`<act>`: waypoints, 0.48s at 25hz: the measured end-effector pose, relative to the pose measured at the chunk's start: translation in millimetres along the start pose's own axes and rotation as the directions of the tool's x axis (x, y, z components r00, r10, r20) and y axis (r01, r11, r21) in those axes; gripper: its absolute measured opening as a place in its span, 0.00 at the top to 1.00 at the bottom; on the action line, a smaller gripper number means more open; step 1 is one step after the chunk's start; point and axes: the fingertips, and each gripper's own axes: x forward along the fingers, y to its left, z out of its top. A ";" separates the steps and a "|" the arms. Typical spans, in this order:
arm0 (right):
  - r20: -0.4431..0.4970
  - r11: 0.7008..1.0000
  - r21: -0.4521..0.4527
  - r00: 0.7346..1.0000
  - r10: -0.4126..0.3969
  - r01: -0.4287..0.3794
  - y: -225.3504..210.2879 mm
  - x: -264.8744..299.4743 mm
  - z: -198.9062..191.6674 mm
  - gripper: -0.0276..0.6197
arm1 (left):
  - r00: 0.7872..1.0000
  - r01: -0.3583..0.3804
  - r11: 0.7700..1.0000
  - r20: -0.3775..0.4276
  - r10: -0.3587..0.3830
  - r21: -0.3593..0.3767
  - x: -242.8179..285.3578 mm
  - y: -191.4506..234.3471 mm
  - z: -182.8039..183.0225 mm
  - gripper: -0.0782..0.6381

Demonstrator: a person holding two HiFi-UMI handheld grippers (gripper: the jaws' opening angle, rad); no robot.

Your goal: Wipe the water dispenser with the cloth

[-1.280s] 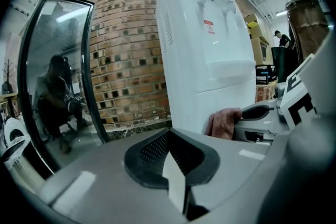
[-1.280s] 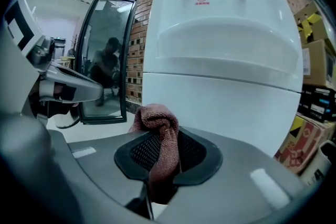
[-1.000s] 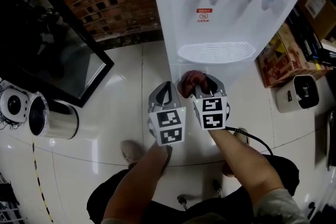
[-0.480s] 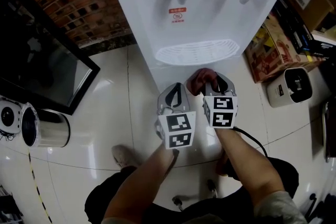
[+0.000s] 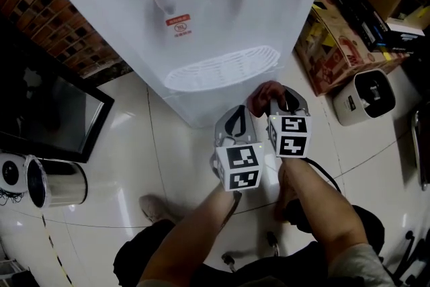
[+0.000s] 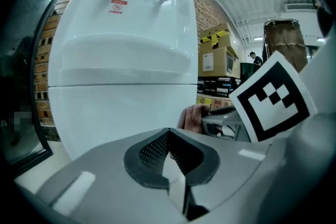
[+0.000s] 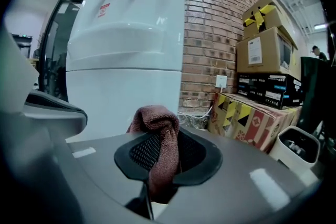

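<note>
Right gripper (image 7: 164, 136) clamps the cloth (image 7: 155, 117), its view alone showing a wall socket (image 7: 221, 81); left gripper (image 6: 168, 136) sits closed, empty.

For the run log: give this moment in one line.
left gripper: shut, empty | right gripper: shut on reddish-brown terry cloth | white plastic water dispenser: ahead

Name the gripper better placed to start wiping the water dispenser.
Right. The right gripper is clamped on the cloth, close in front of the water dispenser. The left gripper beside it is shut and holds nothing.
</note>
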 end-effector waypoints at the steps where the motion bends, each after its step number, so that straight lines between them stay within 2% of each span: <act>1: -0.004 1.000 0.003 1.000 -0.007 0.007 -6.6 1.3 -1.4 0.82 | 1.000 0.009 1.000 0.000 -0.009 0.002 2.9 -5.1 0.0 0.89; 6: -0.016 1.000 -0.005 1.000 -0.016 0.016 -23.2 5.3 -9.3 0.82 | 0.999 0.045 0.999 -0.003 -0.045 -0.004 17.8 -26.0 -0.4 0.89; 12: 0.015 1.000 0.001 1.000 0.014 -0.014 -9.9 -9.1 -15.6 0.82 | 0.998 0.062 0.998 0.013 -0.062 0.013 8.8 -26.6 1.0 0.89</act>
